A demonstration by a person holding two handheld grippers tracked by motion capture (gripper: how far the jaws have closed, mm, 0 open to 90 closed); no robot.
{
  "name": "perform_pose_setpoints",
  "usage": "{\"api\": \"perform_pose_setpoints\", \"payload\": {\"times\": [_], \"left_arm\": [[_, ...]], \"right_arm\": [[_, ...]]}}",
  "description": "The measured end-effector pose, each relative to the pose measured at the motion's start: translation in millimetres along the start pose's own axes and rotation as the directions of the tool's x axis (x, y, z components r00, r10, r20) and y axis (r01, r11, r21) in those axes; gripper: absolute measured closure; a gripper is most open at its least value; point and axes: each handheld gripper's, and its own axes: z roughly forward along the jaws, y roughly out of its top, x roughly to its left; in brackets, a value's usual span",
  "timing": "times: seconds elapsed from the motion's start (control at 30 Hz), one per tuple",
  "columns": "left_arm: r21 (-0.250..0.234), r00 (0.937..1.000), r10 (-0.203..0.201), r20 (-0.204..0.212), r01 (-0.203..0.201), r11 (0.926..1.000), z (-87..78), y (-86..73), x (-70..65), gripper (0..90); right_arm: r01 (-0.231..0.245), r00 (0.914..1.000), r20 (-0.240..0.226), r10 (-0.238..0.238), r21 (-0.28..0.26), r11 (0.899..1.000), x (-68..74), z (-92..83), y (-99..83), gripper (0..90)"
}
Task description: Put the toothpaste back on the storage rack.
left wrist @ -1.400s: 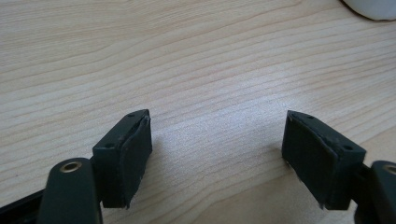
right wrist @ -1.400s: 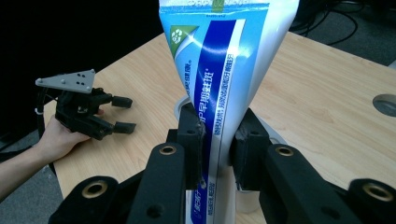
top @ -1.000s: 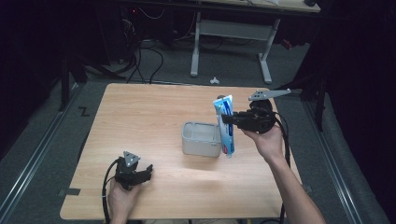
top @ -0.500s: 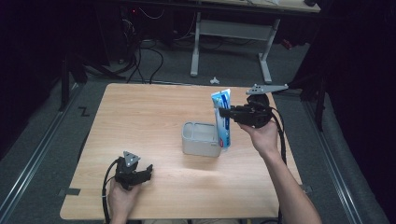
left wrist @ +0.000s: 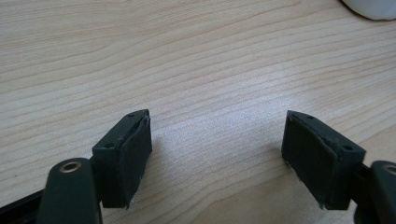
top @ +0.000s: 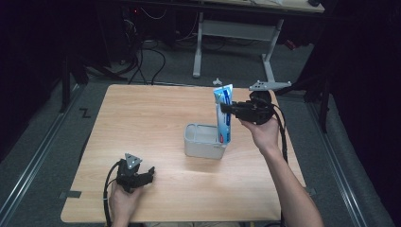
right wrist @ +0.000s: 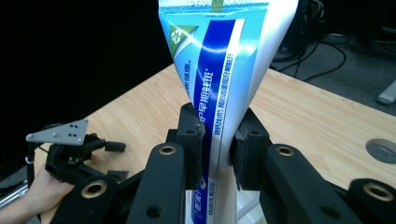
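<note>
A blue and white toothpaste tube (top: 223, 97) stands upright at the right of the wooden table (top: 142, 118). Its lower end dips into the right side of a pale grey open container (top: 202, 148). My right gripper (top: 226, 109) comes in from the right and is shut on the middle of the tube. In the right gripper view the tube (right wrist: 219, 70) is pinched flat between the two black pads of that gripper (right wrist: 217, 140). Near the table's front left, my left gripper (top: 150, 172) rests low over the wood, jaws pointing right. Its jaws (left wrist: 217, 154) stand open with nothing between them.
The container sits near the table's middle, its rounded white corner (left wrist: 369, 7) showing ahead of the left gripper. A round grommet (right wrist: 383, 150) is set in the tabletop. Beyond the far edge are a desk frame (top: 236, 33) and floor cables (top: 146, 61).
The right gripper has lifted the tube a little and stood it more upright over the container. The left gripper has stayed put.
</note>
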Motion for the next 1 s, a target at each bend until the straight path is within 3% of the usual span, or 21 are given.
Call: {"api": "perform_pose_setpoints", "payload": {"times": [0.3, 0.73, 1.0], "left_arm": [[0.002, 1.0, 0.0, 0.0, 0.0, 1.0, -0.1, 0.1, -0.1, 24.9], [-0.001, 1.0, -0.002, -0.005, 0.002, 1.0, 0.1, -0.1, -0.5, 24.9], [0.0, 1.0, -0.002, -0.005, 0.002, 1.0, 0.0, -0.1, -0.5, 24.9]], "right_arm": [[-0.011, 0.9999, 0.012, 0.011, -0.028, 1.0, -5.3, 12.6, 3.0, 75.5], [-0.008, 0.9998, 0.016, 0.009, -0.068, 0.998, -1.6, 27.2, 5.0, 75.5], [0.008, 0.9992, 0.039, -0.007, -0.034, 0.999, 1.0, 43.2, 0.8, 75.4]]}}
